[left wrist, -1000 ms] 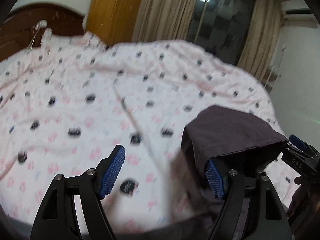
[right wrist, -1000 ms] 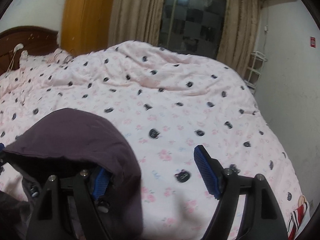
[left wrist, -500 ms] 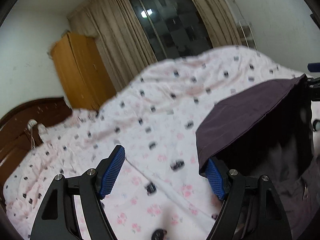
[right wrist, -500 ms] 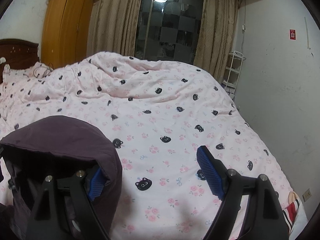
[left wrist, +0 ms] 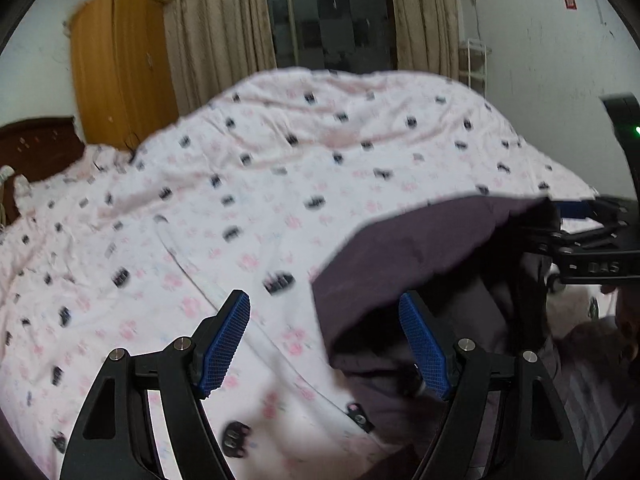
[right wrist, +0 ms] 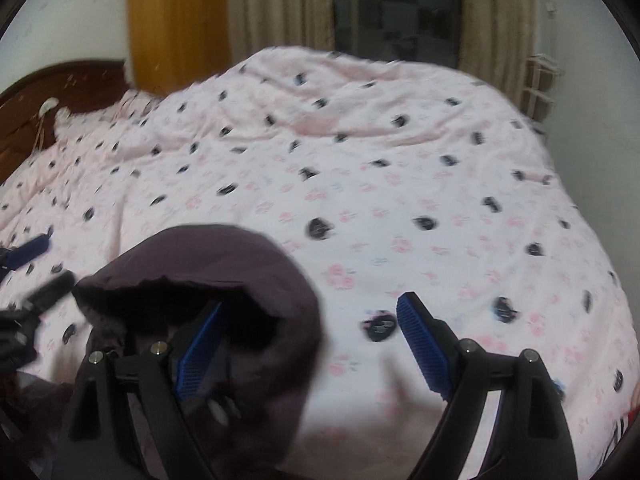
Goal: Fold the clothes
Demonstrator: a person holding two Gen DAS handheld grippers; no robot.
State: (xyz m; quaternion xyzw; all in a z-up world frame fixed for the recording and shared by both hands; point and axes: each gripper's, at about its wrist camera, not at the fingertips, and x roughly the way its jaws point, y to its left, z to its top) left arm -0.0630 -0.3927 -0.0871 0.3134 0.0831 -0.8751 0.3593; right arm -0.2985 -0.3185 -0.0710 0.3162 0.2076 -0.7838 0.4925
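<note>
Since a second ago both views have swung and dropped toward the bed, and the dark purple garment now hangs lower and nearer the pink bedspread (left wrist: 248, 200).

On the left, the left tool (left wrist: 328, 340) stands spread; its left pad is over bare bedspread and its right pad sits inside the opening of the garment (left wrist: 432, 248), so the cloth is draped over that one finger, not pinched. In the middle the garment is stretched between the two tools, its gathered hem (right wrist: 168, 280) gaping open above the bed. On the right, the right tool (right wrist: 308, 340) has its jaws opening; its left pad is tucked inside the garment (right wrist: 224, 252), its right pad is over open bedspread, and nothing is squeezed between them.

The risk, as I judge it, is that the cloth is only hooked, not clamped. If either tool tilts or pulls inward, the hem could slide off a finger and the garment drop in a heap, bunched instead of flat. Spreading too far could also drag the bedspread or twist the cloth.
</note>
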